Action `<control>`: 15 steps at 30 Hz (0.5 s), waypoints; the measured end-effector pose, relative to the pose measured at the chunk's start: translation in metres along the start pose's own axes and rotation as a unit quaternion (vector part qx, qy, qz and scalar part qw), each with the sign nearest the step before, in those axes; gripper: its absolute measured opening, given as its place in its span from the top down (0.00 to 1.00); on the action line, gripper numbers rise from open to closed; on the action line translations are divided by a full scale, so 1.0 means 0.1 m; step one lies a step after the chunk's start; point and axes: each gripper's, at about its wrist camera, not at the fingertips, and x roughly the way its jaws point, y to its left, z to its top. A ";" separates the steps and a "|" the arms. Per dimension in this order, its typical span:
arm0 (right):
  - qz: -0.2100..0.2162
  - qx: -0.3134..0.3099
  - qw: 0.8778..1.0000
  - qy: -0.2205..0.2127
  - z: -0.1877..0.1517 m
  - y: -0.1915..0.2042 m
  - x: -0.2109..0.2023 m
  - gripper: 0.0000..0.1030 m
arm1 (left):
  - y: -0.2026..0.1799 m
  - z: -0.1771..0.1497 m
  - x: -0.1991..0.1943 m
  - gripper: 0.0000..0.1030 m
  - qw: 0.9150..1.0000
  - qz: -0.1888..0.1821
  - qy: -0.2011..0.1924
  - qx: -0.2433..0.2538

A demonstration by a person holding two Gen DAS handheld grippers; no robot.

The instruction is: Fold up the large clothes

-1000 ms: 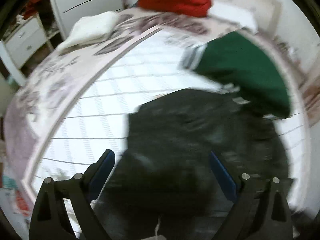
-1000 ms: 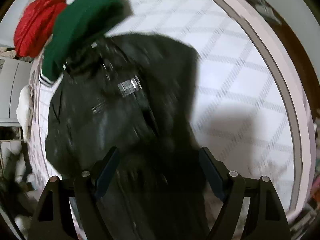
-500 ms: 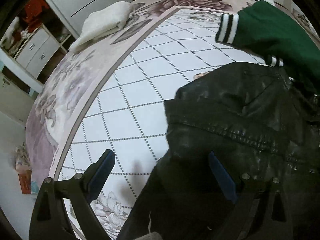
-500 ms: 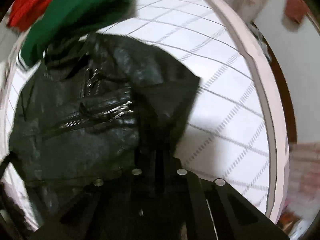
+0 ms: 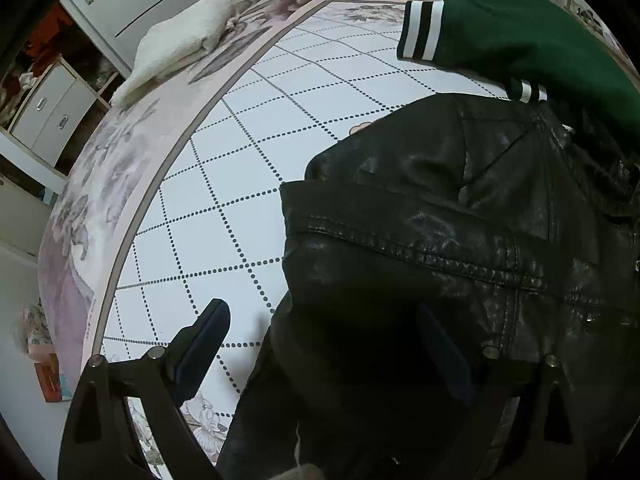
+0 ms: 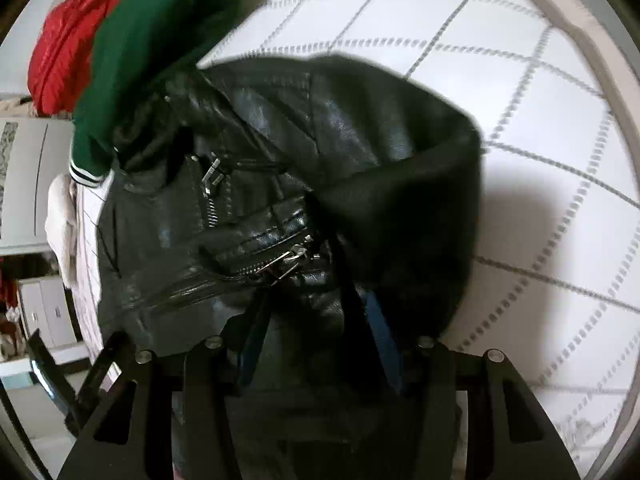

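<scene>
A black leather jacket [image 5: 440,220] lies on the bed with its zips up [image 6: 256,208], and its right side is folded over onto itself. My left gripper [image 5: 320,340] hovers open and wide over the jacket's lower left edge; one finger is over the quilt, the other over the leather. My right gripper [image 6: 316,312] is at the jacket's near hem. Its jaws are opening, with a fold of leather between the blue pads [image 6: 382,332] that the pads do not press.
A green jacket with striped cuffs [image 5: 520,32] overlaps the black jacket's collar end [image 6: 160,40]. Red clothing [image 6: 64,52] and a folded white cloth [image 5: 180,44] lie further up the bed. The white grid quilt [image 5: 240,140] spreads left; drawers [image 5: 52,116] stand beside the bed.
My right gripper went from open to shut on the jacket's hem, and its jaws have now parted again. My left gripper sank closer to the jacket and stayed open.
</scene>
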 end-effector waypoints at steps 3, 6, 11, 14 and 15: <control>-0.034 -0.039 0.999 -0.001 0.01 0.22 0.05 0.79 | 0.00 0.00 0.01 0.07 1.000 -0.001 0.000 0.001; -0.063 -0.058 0.996 -0.018 -0.09 0.30 -0.02 0.95 | 0.00 0.00 0.02 0.07 1.000 -0.005 0.003 -0.002; -0.051 -0.022 0.996 -0.076 -0.26 0.34 -0.40 0.98 | 0.02 0.03 -0.03 0.07 1.000 -0.023 0.011 -0.002; -0.064 -0.008 0.991 -0.121 -0.39 0.36 -0.70 0.98 | 0.02 0.05 -0.08 0.07 0.999 -0.033 0.000 -0.001; -0.071 -0.004 0.989 -0.128 -0.40 0.31 -0.78 0.98 | 0.03 0.06 -0.06 0.07 0.999 -0.036 0.000 -0.003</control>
